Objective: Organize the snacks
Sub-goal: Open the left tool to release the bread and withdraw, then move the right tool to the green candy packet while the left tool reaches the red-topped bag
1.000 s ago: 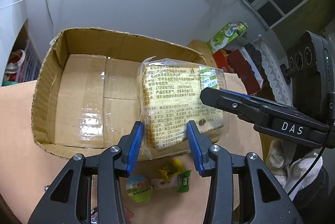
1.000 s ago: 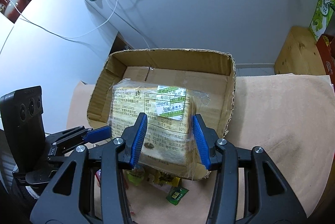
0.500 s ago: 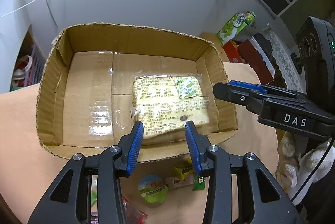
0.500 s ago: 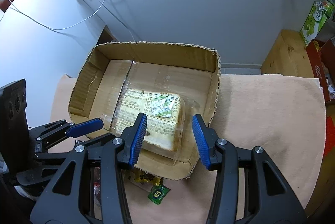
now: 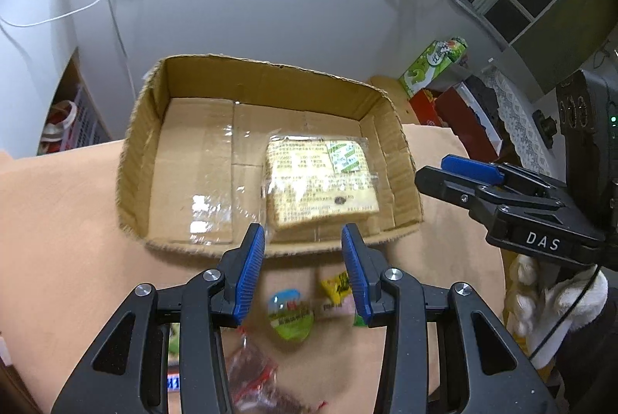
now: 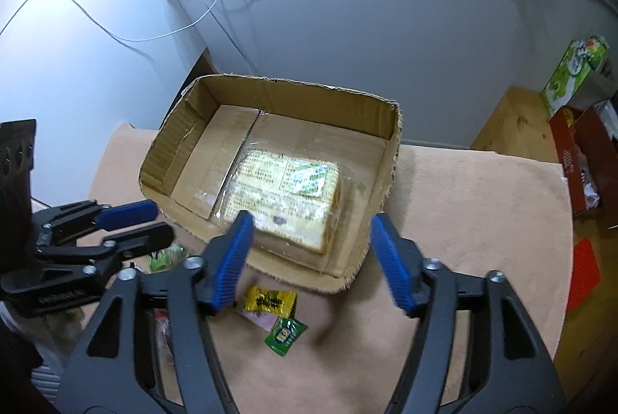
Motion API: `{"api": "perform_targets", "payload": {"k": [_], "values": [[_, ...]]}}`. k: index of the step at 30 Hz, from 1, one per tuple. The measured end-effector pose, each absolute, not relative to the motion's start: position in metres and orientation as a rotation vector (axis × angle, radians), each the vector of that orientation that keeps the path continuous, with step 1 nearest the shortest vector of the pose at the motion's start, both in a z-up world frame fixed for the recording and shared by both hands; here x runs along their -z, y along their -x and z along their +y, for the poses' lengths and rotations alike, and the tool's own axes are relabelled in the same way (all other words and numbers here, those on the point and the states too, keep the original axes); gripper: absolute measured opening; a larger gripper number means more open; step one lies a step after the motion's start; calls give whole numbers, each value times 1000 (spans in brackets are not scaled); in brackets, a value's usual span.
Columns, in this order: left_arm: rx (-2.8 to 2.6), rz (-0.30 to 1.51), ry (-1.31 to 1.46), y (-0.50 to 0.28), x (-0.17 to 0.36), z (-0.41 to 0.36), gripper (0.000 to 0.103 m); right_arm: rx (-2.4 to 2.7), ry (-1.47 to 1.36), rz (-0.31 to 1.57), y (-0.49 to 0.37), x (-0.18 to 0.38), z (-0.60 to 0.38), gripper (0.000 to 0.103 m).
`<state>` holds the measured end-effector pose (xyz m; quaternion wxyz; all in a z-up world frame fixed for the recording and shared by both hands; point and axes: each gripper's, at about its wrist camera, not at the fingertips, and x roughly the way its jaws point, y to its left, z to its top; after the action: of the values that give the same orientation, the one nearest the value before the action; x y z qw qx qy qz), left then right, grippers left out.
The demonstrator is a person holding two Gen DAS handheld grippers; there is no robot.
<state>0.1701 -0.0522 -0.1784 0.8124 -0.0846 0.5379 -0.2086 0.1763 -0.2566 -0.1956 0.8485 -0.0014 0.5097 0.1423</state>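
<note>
A clear-wrapped bread pack [image 5: 320, 186] [image 6: 286, 189] lies flat in the right half of an open cardboard box [image 5: 143, 159] [image 6: 390, 159]. My left gripper [image 5: 303, 247] hovers over the box's near wall, jaws apart with nothing between them. My right gripper [image 6: 311, 232] hangs above the pack's near end. Its jaws are opening wide and the pads touch nothing. Each gripper also shows in the other's view: the right gripper [image 5: 459, 166], the left gripper [image 6: 127, 220]. Loose snacks lie before the box: a jelly cup [image 5: 289, 313], a yellow candy [image 6: 270, 300], a green packet [image 6: 285, 333] and a red wrapper [image 5: 251, 371].
A peach cloth [image 6: 463, 220] covers the table. To the right stand a wooden stool [image 6: 510, 120], a green carton [image 5: 432, 66] and a red box [image 5: 448, 108]. A grey wall with hanging cables runs close behind the cardboard box.
The bread pack, held up between both grippers a second ago, now lies in the box. Both grippers have drawn back and up from it. The right jaws have spread wider.
</note>
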Motion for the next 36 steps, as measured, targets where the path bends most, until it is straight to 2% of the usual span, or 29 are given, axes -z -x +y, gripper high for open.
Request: {"api": "perform_targets", "payload": {"k": [2, 10, 12, 26, 28, 30, 36], "values": [[459, 1145, 179, -162, 175, -50, 39, -287, 51, 1040, -163, 191, -256, 79], [480, 1130, 156, -108, 166, -36, 39, -293, 94, 1041, -117, 192, -260, 81], [473, 1131, 148, -95, 167, -34, 42, -270, 109, 1051, -107, 196, -259, 83], [364, 1261, 286, -43, 220, -19, 42, -267, 4, 1201, -75, 260, -255, 83], [357, 1275, 296, -43, 226, -20, 42, -264, -10, 1230, -79, 271, -252, 81], [345, 1289, 290, -45, 233, -23, 42, -261, -31, 1254, -84, 280, -250, 74], [331, 1301, 261, -49, 240, -32, 42, -220, -127, 1303, -102, 299, -250, 63]]}}
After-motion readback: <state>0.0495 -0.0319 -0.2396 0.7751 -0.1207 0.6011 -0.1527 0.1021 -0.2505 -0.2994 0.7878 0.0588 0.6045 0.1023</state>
